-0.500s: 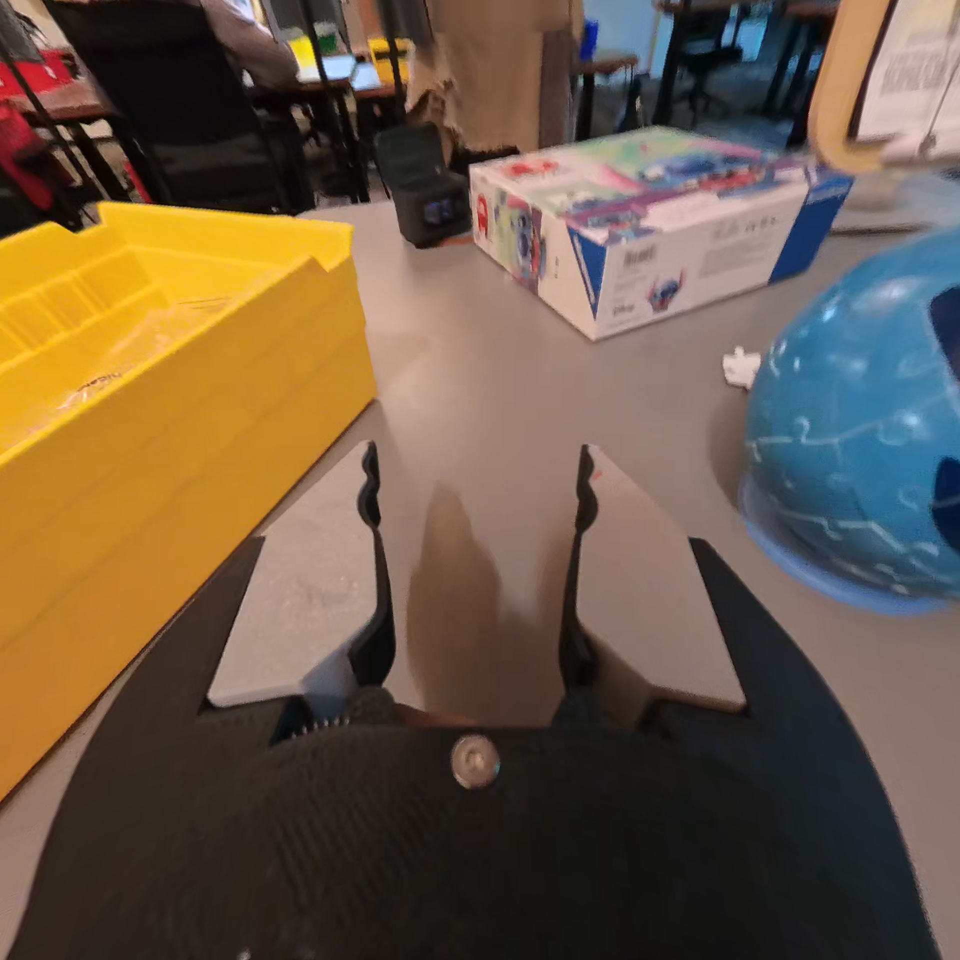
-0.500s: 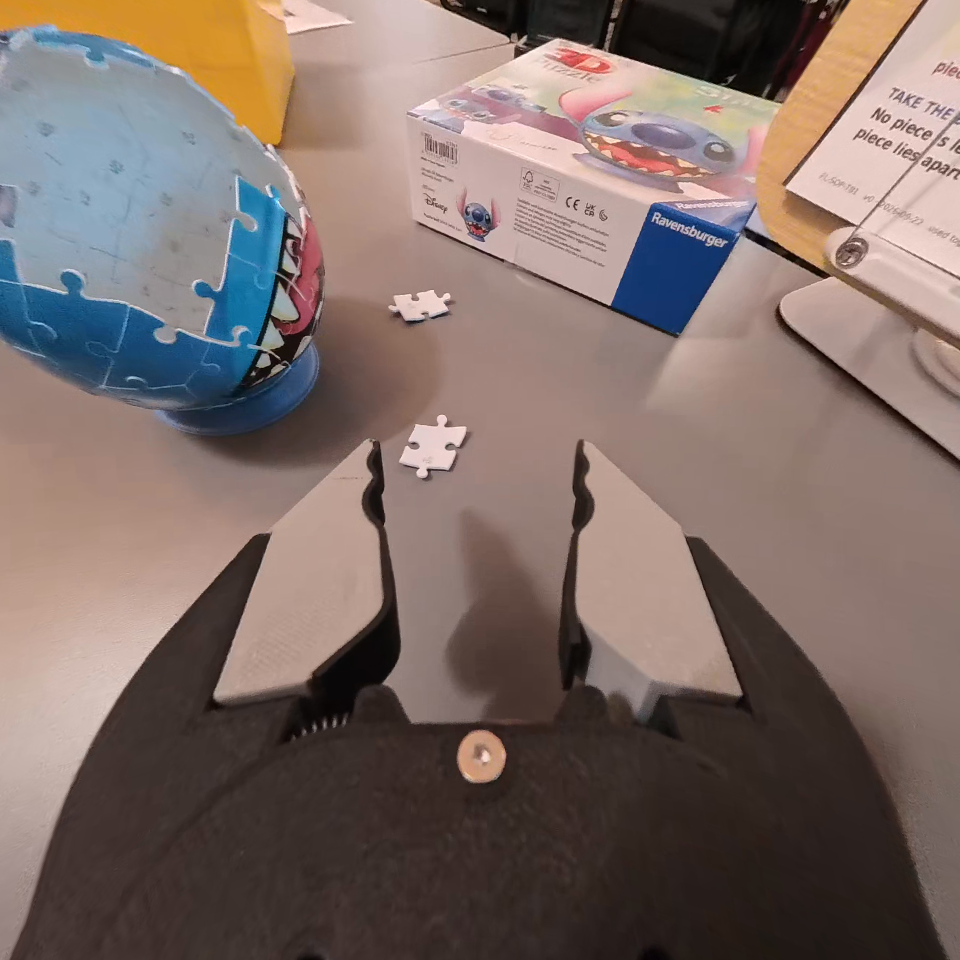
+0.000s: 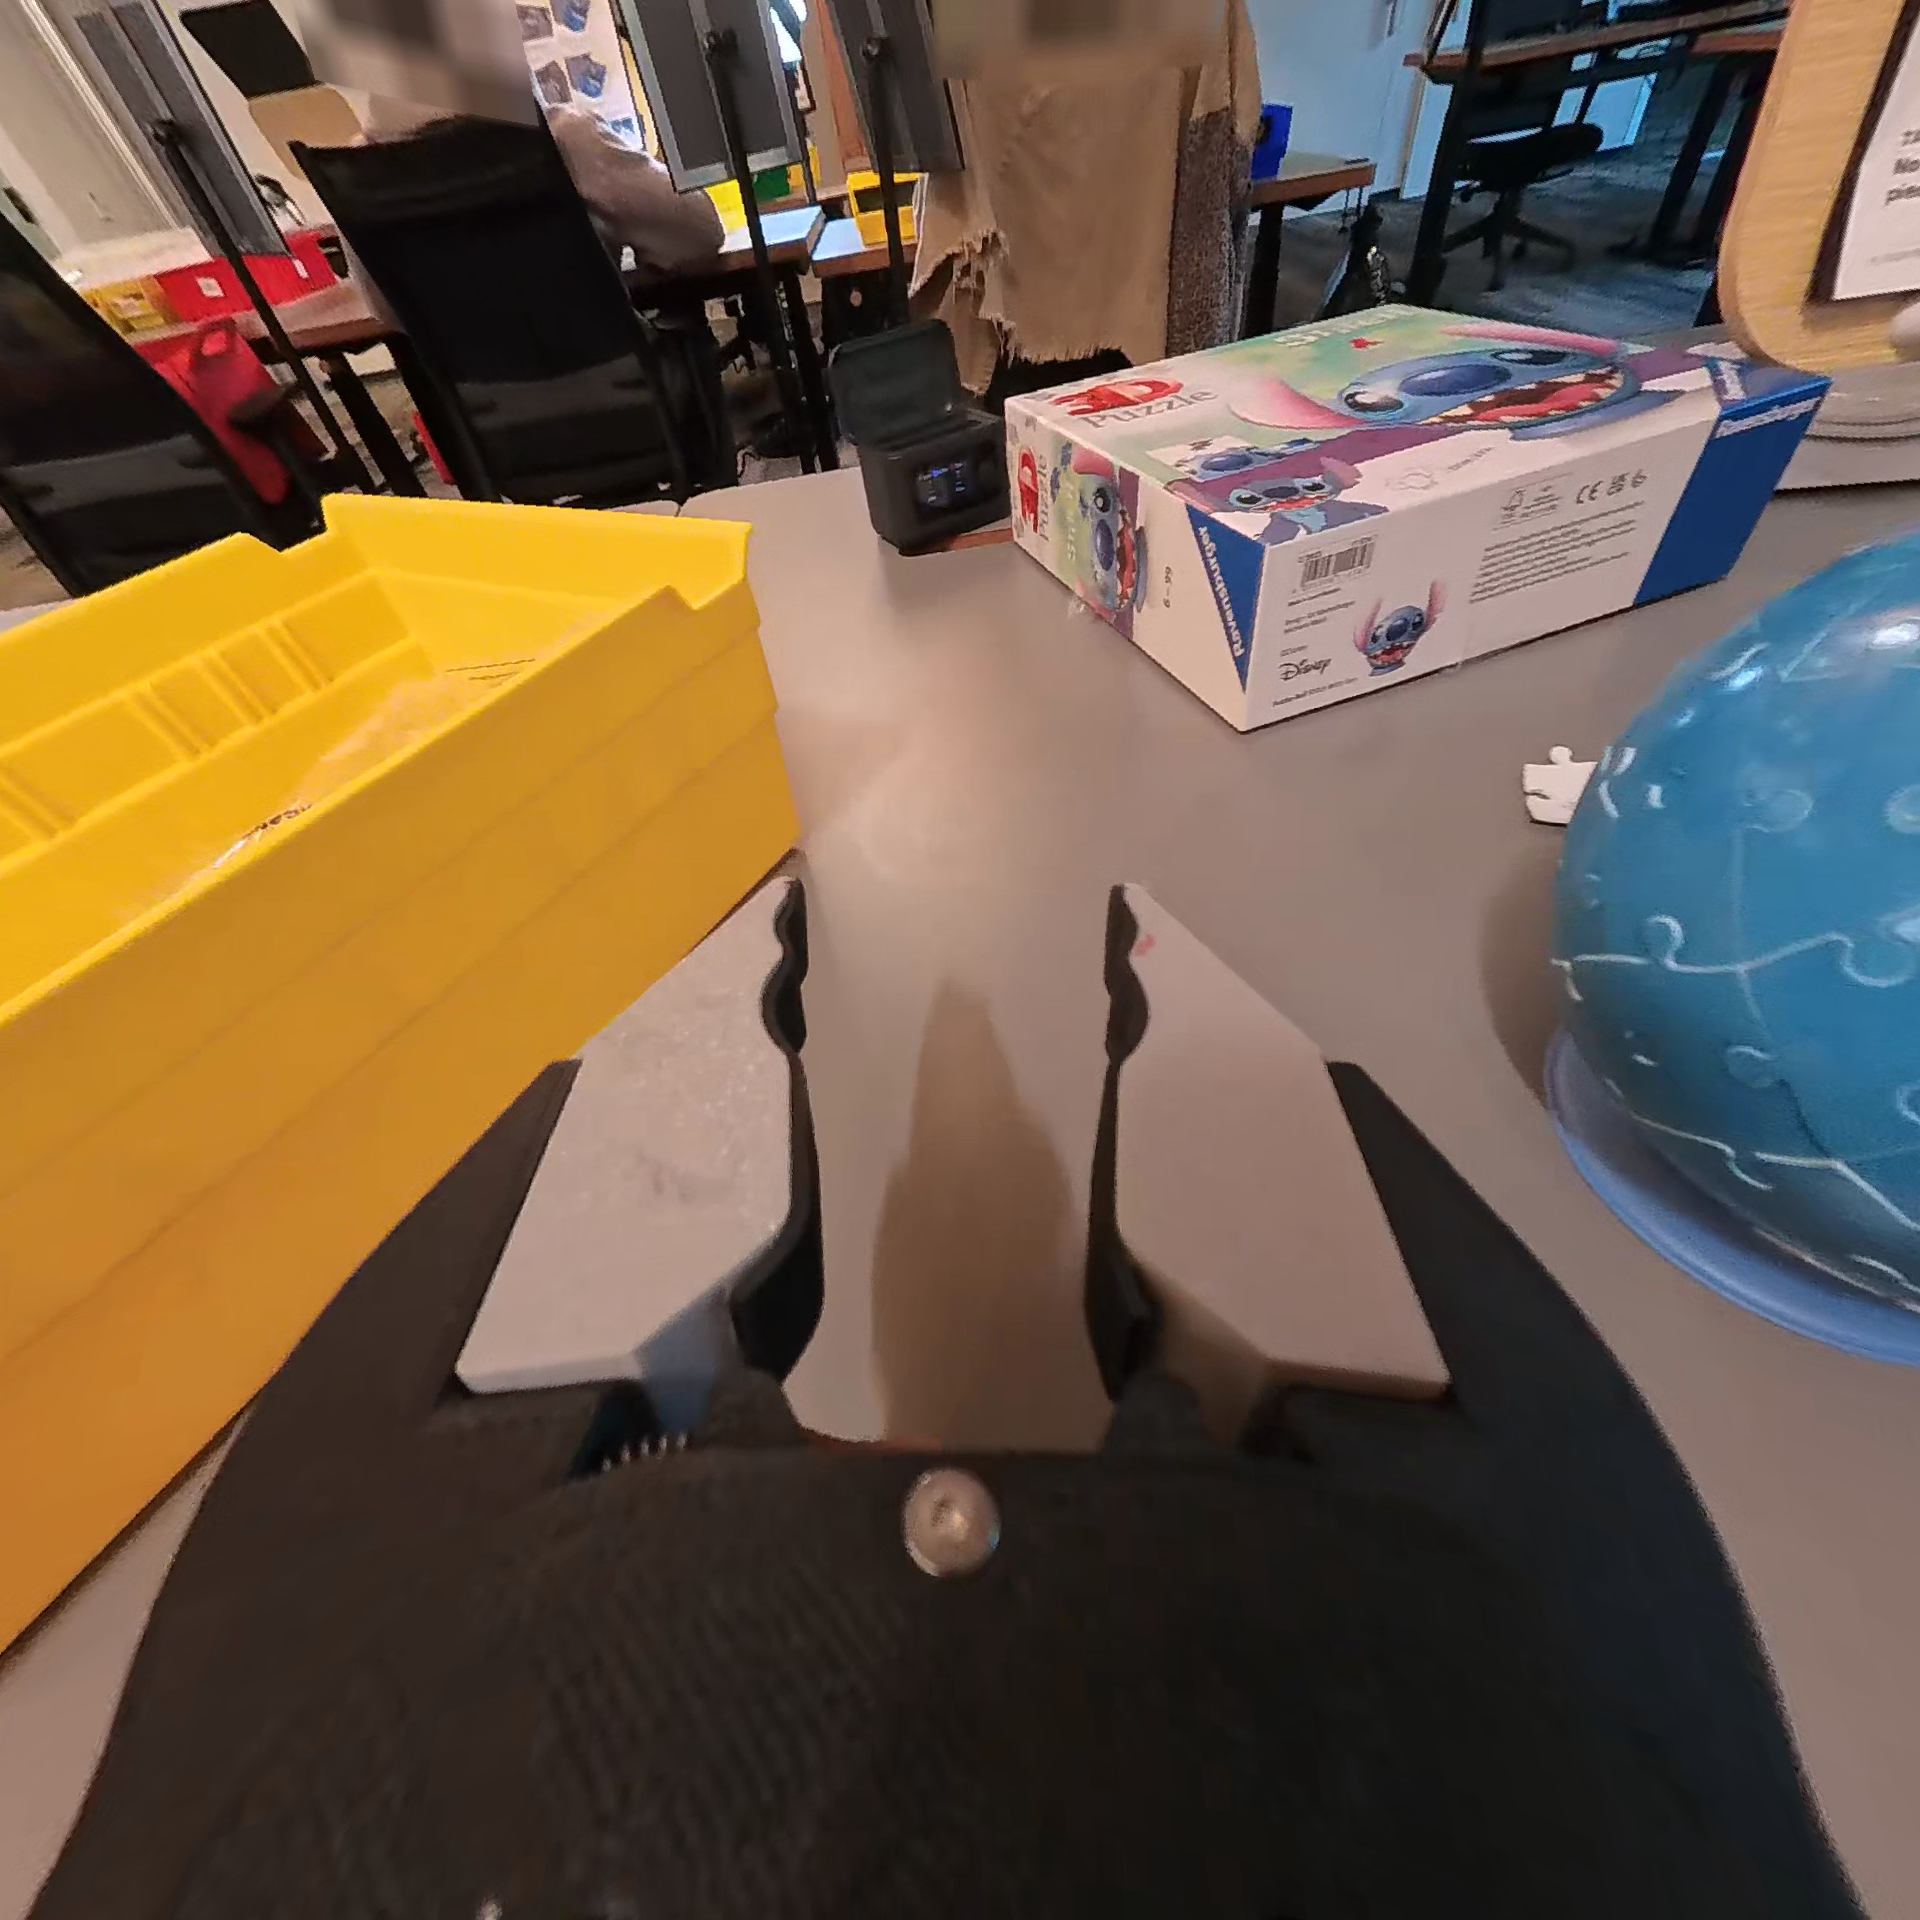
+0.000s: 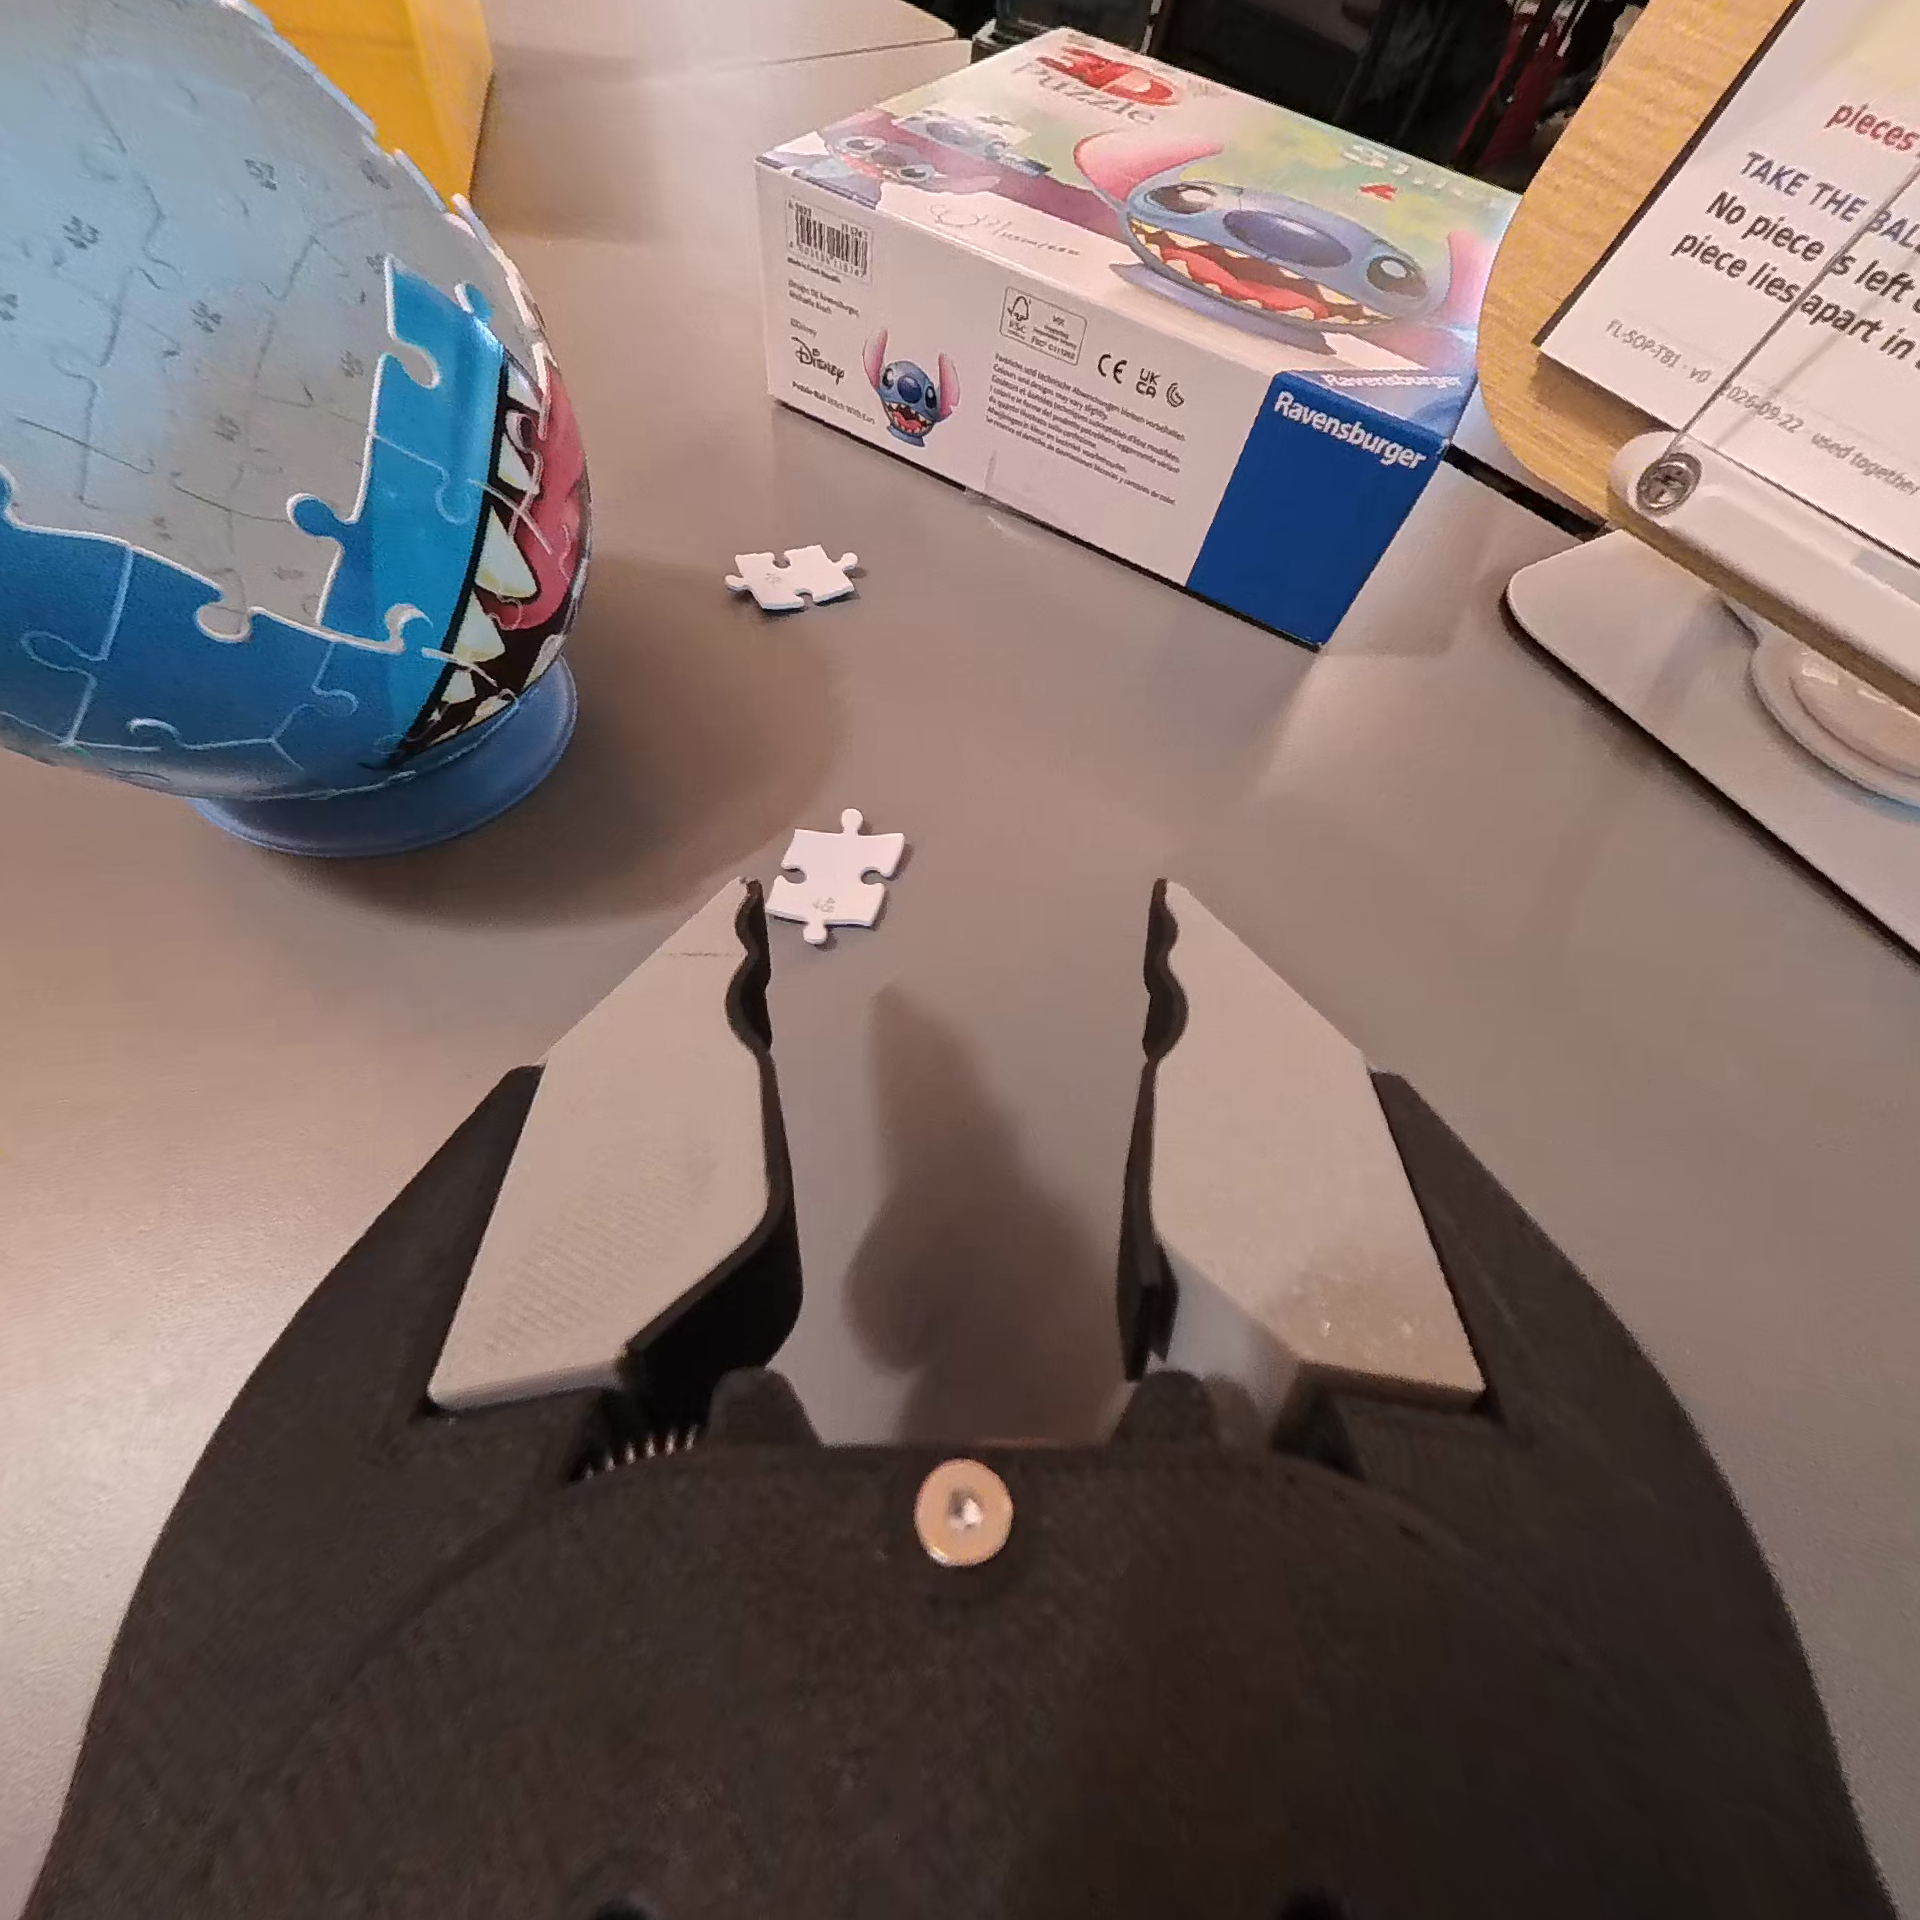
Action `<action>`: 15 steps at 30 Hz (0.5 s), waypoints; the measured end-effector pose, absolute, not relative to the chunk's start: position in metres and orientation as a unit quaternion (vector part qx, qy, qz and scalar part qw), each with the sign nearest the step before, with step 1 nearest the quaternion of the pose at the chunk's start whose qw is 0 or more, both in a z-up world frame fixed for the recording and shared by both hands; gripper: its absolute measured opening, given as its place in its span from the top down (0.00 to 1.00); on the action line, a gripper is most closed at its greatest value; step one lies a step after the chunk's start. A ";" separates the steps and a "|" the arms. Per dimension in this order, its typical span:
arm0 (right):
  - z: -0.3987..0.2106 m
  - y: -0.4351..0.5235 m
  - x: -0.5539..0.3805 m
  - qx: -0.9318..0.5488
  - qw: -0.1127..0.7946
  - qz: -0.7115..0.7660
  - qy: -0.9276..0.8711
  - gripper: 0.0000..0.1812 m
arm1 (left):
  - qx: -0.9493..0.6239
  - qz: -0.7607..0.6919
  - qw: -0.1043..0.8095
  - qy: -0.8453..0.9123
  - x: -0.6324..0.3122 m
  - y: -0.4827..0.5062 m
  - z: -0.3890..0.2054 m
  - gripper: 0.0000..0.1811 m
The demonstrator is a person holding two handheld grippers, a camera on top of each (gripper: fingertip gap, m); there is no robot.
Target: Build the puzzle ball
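Note:
The blue puzzle ball point(image 4: 239, 499) sits tilted on a blue ring stand point(image 4: 416, 790) at the left of the right wrist view, with a large gap showing its grey inside. It also shows at the right of the left wrist view point(image 3: 1766, 935). A white loose piece point(image 4: 836, 878) lies face down just ahead of my right gripper's point(image 4: 951, 904) left fingertip. A joined pair of white pieces point(image 4: 795, 590) lies farther off, near the ball. My right gripper is open and empty. My left gripper point(image 3: 951, 914) is open and empty over bare table, left of the ball.
The puzzle box point(image 4: 1122, 312) lies behind the pieces and also shows in the left wrist view point(image 3: 1403, 520). A yellow bin point(image 3: 343, 831) stands close on the left of my left gripper. A sign on a white stand point(image 4: 1714, 623) is at the right. A small black device point(image 3: 930, 468) sits at the table's far edge. The left gripper is farther from the white loose piece point(image 4: 836, 878), some 25 cm, than the right, some 5 cm.
The left view has tilted up a little and shows more of the room. The right gripper has crept slightly toward the near loose piece. Both grippers stay open.

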State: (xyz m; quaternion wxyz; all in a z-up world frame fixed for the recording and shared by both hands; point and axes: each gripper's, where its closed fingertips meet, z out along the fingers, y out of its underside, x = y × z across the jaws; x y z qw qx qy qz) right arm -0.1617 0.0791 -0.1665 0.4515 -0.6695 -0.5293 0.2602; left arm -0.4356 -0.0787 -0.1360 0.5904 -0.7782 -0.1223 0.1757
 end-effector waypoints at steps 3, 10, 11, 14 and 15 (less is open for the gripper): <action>-0.166 0.076 -0.164 -0.667 0.451 0.263 -0.532 0.61 | -0.774 0.188 0.593 -0.116 -0.434 -0.079 -0.134 0.70; -0.173 0.067 -0.169 -0.658 0.441 0.257 -0.553 0.61 | -0.760 0.157 0.619 -0.121 -0.432 -0.083 -0.127 0.74; -0.173 0.065 -0.170 -0.657 0.441 0.259 -0.554 0.62 | -0.758 0.156 0.622 -0.118 -0.431 -0.083 -0.126 0.74; -0.171 0.057 -0.173 -0.651 0.435 0.273 -0.558 0.62 | -0.758 0.153 0.625 -0.107 -0.425 -0.083 -0.126 0.75; -0.170 0.054 -0.174 -0.649 0.433 0.279 -0.560 0.62 | -0.758 0.149 0.627 -0.102 -0.422 -0.083 -0.126 0.75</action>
